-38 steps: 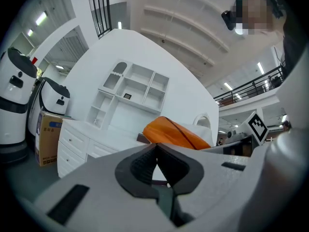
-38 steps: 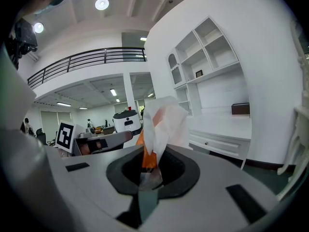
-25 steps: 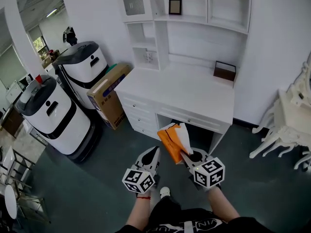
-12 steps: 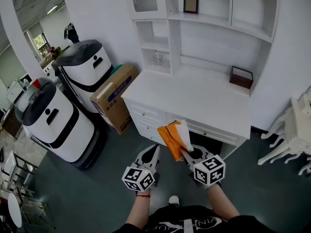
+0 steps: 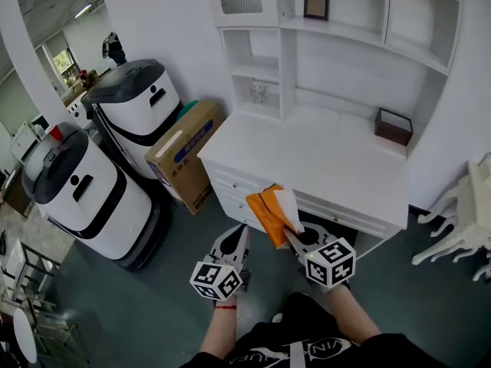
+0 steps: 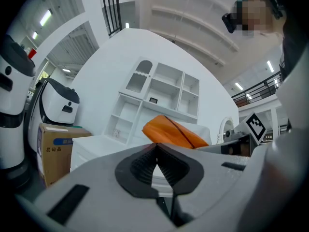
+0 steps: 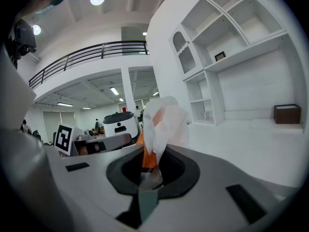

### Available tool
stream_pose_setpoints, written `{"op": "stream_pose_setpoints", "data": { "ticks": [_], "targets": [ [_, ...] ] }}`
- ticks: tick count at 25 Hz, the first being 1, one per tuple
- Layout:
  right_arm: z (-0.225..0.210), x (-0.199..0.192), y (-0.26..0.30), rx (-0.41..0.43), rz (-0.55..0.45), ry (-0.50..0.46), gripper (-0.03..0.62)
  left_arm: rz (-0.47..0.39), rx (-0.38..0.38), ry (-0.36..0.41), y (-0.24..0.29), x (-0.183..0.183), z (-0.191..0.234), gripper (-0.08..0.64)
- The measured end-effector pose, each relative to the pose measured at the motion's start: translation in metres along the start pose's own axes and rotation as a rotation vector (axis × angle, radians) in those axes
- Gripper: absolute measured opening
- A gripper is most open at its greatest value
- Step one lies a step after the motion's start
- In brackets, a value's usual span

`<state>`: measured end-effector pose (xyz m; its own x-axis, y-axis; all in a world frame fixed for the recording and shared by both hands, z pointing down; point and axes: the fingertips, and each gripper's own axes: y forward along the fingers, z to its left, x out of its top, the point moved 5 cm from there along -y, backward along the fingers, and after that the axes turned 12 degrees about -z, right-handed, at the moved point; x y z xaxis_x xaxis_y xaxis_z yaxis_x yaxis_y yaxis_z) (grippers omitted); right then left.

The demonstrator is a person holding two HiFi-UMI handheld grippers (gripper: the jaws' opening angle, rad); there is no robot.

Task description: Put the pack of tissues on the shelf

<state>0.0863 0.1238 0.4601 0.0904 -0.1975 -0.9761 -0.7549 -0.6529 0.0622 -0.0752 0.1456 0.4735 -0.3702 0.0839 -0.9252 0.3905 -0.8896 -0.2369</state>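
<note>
The pack of tissues (image 5: 271, 212) is orange with a white top. My right gripper (image 5: 291, 234) is shut on its lower end and holds it up in front of the white desk (image 5: 322, 159). In the right gripper view the pack (image 7: 161, 123) rises from between the jaws of the right gripper (image 7: 148, 162). My left gripper (image 5: 238, 234) hangs beside it on the left, shut and empty. In the left gripper view the left gripper (image 6: 155, 148) has its jaws pressed together, with the orange pack (image 6: 175, 132) beyond them. The white shelf unit (image 5: 337, 33) stands on the desk's back.
A picture frame (image 5: 315, 3) sits on an upper shelf and a brown box (image 5: 393, 126) on the desk's right. A cardboard box (image 5: 186, 152) and two white robots (image 5: 80, 186) (image 5: 138, 98) stand left of the desk. White chair legs (image 5: 460, 232) show at right.
The person has stepped closer to the desk, so desk and shelves have shifted right and grown in view. Both grippers keep their pose, and the pack stays held.
</note>
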Motion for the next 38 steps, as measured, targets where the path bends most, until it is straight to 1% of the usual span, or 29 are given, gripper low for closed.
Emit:
{"op": "stream_pose_setpoints", "data": {
  "ticks": [6, 11, 17, 21, 25, 34, 38],
  "targets": [
    [-0.014, -0.002, 0.043, 0.036, 0.013, 0.005, 0.032, 0.000, 0.053, -0.004, 0.013, -0.005, 0.038, 0.006],
    [-0.039, 0.004, 0.093, 0.057, 0.009, 0.015, 0.032, -0.001, 0.075, 0.005, 0.046, -0.003, 0.077, 0.006],
    [-0.074, 0.019, 0.156, 0.069, 0.017, 0.008, 0.032, -0.001, 0.060, 0.017, 0.109, 0.005, 0.124, 0.006],
    [-0.102, 0.025, 0.192, 0.048, 0.025, 0.017, 0.032, 0.006, 0.039, 0.011, 0.149, 0.006, 0.149, 0.006],
    [-0.126, 0.031, 0.227, 0.047, 0.030, 0.026, 0.032, 0.018, 0.032, 0.007, 0.183, 0.004, 0.175, 0.006],
    [-0.183, 0.046, 0.298, 0.029, 0.037, 0.029, 0.032, 0.040, 0.014, -0.003, 0.262, -0.003, 0.232, 0.006],
    [-0.209, 0.055, 0.320, 0.012, 0.032, 0.024, 0.032, 0.037, -0.010, -0.012, 0.298, -0.006, 0.246, 0.006]
  ]
}}
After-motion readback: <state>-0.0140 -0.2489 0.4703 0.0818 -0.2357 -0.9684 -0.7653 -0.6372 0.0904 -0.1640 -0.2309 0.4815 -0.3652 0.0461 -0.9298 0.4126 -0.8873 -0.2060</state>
